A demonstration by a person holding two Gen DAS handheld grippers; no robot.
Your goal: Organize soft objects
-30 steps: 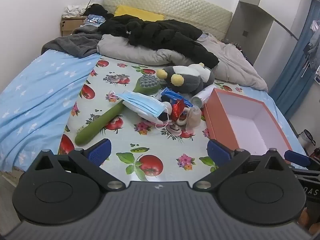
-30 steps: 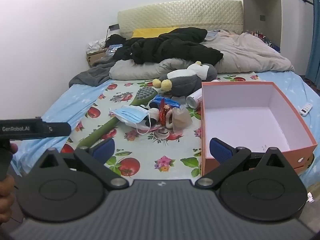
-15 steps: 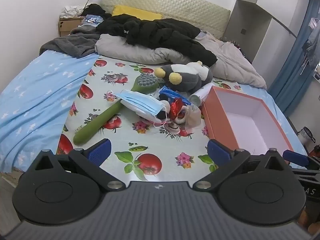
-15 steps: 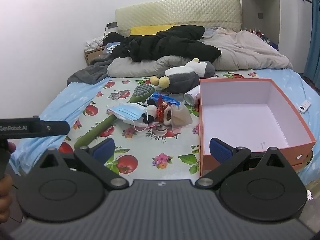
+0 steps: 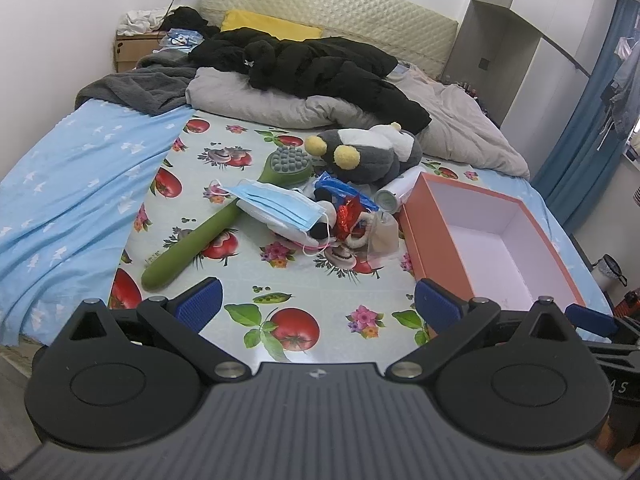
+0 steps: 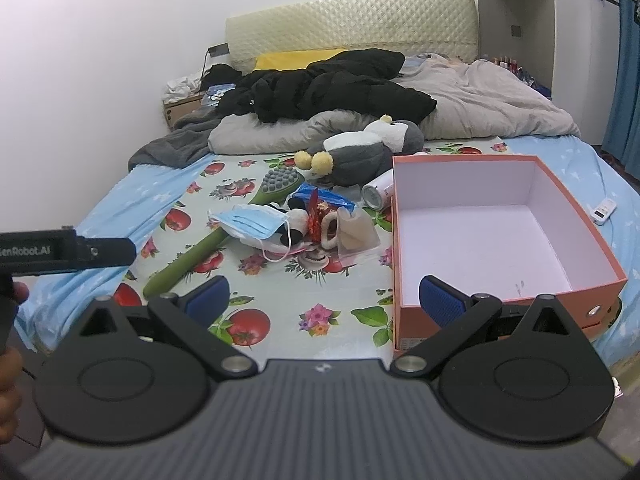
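Observation:
A pile of small things lies mid-bed on a fruit-print cloth (image 5: 288, 320): a grey plush penguin (image 5: 372, 156) (image 6: 368, 152), a blue face mask (image 5: 276, 200) (image 6: 252, 220), a small black-and-white plush under it, a red wrapper, and a green massage brush (image 5: 208, 236) (image 6: 192, 256). An empty orange box (image 5: 492, 240) (image 6: 488, 236) stands to the right of the pile. My left gripper (image 5: 318, 304) is open and empty, short of the pile. My right gripper (image 6: 324, 292) is open and empty, near the box's front left corner.
A black jacket (image 5: 320, 64) and grey duvet (image 5: 280, 104) lie behind the pile. A white tube (image 5: 396, 196) lies beside the box. A white remote (image 6: 604, 210) lies on the blue sheet at right. The left gripper's body (image 6: 68, 252) shows at the left of the right wrist view.
Both grippers have drawn slightly nearer the bed and shifted view a little. Both stay open. Nothing on the bed has moved.

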